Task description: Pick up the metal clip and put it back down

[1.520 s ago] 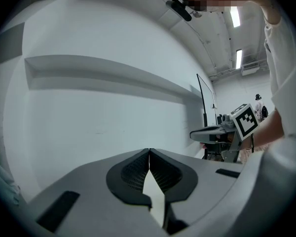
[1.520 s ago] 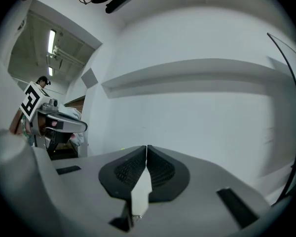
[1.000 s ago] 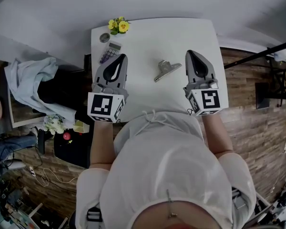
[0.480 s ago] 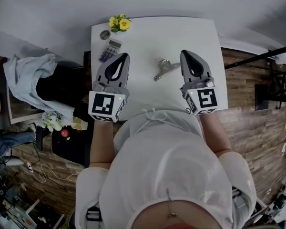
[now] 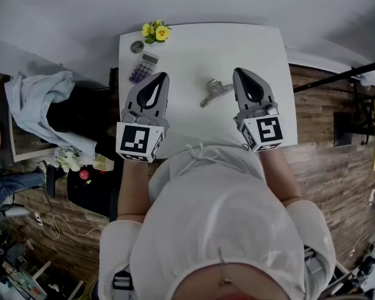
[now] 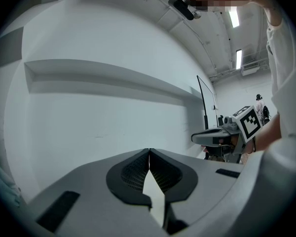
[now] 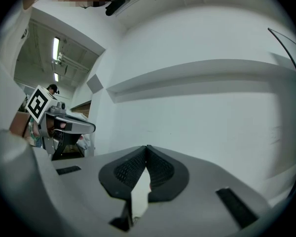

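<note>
From the head view, the small silver metal clip (image 5: 214, 91) lies flat on the white rectangular table (image 5: 194, 42), between the two grey grippers and just beside the right gripper (image 5: 237, 71), apart from both. It is probably light, stiff and smooth enough to slip, so a pinch across its broader sprung body looks safer than one on the thin wire handles. The left gripper (image 5: 164, 75) hovers further off. In the left gripper view, the ribbed pads are pressed together at their tips, holding nothing. In the right gripper view, the pads likewise meet, empty, facing a bare wall.
</note>
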Demonstrator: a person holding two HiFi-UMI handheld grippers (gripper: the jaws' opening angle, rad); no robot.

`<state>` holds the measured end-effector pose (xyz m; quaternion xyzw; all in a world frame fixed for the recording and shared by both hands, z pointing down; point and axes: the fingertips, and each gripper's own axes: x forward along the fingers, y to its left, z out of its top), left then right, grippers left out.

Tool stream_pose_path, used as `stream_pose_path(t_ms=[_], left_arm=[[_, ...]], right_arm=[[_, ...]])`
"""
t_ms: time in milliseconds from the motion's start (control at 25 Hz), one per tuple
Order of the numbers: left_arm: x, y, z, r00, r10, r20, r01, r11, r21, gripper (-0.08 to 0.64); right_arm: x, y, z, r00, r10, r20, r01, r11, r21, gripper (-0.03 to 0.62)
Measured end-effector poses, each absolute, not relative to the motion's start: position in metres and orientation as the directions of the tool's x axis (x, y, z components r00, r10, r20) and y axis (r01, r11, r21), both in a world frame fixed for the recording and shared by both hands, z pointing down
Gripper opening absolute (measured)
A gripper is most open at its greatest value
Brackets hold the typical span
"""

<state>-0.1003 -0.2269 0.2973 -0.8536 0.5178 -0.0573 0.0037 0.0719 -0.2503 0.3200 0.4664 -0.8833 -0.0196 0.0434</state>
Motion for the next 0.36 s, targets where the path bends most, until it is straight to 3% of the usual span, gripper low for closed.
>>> stream_pose_path(t_ms=[360], left_arm=[[-0.0970, -0.2259, 0.3021, 0.467, -0.878, 0.102, -0.878, -0.474, -0.059, 0.018]], right_arm=[[0.0675, -0.2481, 0.3224, -0.569, -0.820, 0.059, -0.818, 0.571, 0.060, 0.002]])
